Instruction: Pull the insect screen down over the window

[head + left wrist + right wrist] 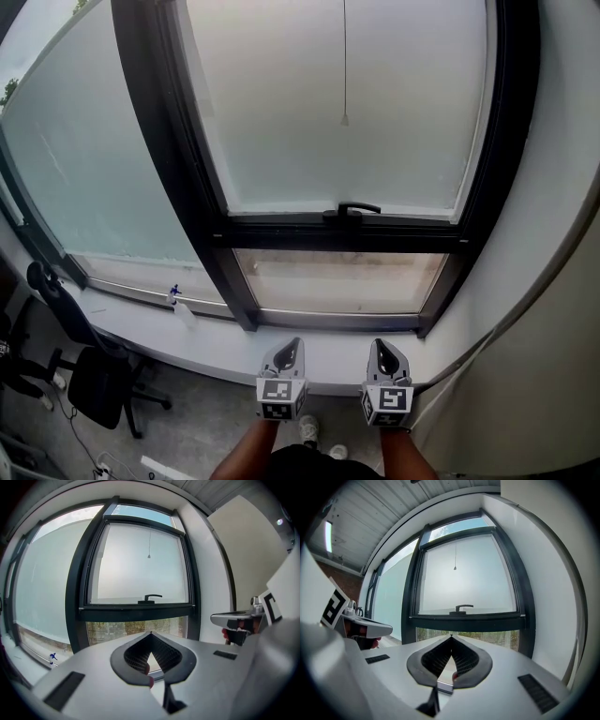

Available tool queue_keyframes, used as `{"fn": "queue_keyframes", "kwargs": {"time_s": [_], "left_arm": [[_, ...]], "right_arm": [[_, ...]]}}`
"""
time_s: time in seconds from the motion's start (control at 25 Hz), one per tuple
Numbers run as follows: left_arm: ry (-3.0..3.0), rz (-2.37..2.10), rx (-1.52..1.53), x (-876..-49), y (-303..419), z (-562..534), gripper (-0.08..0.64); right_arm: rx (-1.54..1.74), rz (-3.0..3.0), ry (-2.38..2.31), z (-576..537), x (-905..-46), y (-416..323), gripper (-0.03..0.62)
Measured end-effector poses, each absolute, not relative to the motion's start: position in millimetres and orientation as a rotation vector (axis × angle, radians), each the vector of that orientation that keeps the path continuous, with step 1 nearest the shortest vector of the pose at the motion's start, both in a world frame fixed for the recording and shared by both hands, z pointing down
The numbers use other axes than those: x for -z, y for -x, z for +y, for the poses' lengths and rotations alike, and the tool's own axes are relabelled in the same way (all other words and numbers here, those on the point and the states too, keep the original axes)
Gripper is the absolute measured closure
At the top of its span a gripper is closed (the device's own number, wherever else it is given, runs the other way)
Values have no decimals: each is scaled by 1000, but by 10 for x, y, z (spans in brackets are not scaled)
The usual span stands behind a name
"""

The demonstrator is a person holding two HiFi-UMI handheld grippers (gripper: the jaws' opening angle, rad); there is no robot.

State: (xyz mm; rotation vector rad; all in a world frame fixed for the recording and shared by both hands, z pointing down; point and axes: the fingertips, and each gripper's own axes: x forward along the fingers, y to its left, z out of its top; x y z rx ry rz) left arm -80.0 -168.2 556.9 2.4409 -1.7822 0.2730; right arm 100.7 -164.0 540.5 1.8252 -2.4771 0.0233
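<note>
- My left tongs [292, 344], grey plastic with a marker cube at the back, are closed. In the left gripper view the ribbed black pads meet at the tips, with nothing between them.
- My right tongs [380, 344], the same grey make, are closed too. Their pads are tip to tip and empty in the right gripper view.
- I hold the pair side by side, near each other but not touching, just above the near edge of the white window sill [216, 349], both aimed at the window.
- The tall dark-framed window [178, 178] stands ahead of me. Its big upper pane [309, 103] looks milky and pale.
- The narrow lower pane [337, 279] is clear and shows greenery and masonry outside.
- A thin pull cord [344, 66] hangs down in front of the upper pane and ends in a small bead about halfway down the glass.
- I cannot make out the insect screen itself as a separate thing from that pale pane.
- A black lever handle [349, 210] sits on the crossbar between the two panes, below the cord's end.
- Cord and handle are both well apart from my tongs.
- Further left on the sill stands a small clear spray bottle with a blue top [178, 302].
- Below it on the grey floor is a black office chair [98, 380].
- My light shoes [309, 429] show beneath my forearms.
</note>
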Motion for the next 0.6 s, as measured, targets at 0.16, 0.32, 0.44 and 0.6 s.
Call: {"fn": "queue_keyframes", "kwargs": {"time_s": [0.16, 0.32, 0.44, 0.6], "left_arm": [[-2433, -1790, -285, -5609, 895, -1890, 560], [-2464, -1761, -238, -5582, 926, -2191, 560], [-2471, -1732, -204, -5519, 952, -2451, 560], [-2487, -1726, -193, -5505, 1015, -2749, 560]], "right_arm": [[-33, -2479, -1829, -1829, -5414, -939, 591], [-23, -2448, -1841, -2065, -5415, -912, 591], [-2, -2436, -1851, -2301, -5379, -846, 591], [17, -2422, -1849, -2567, -5364, -754, 591]]}}
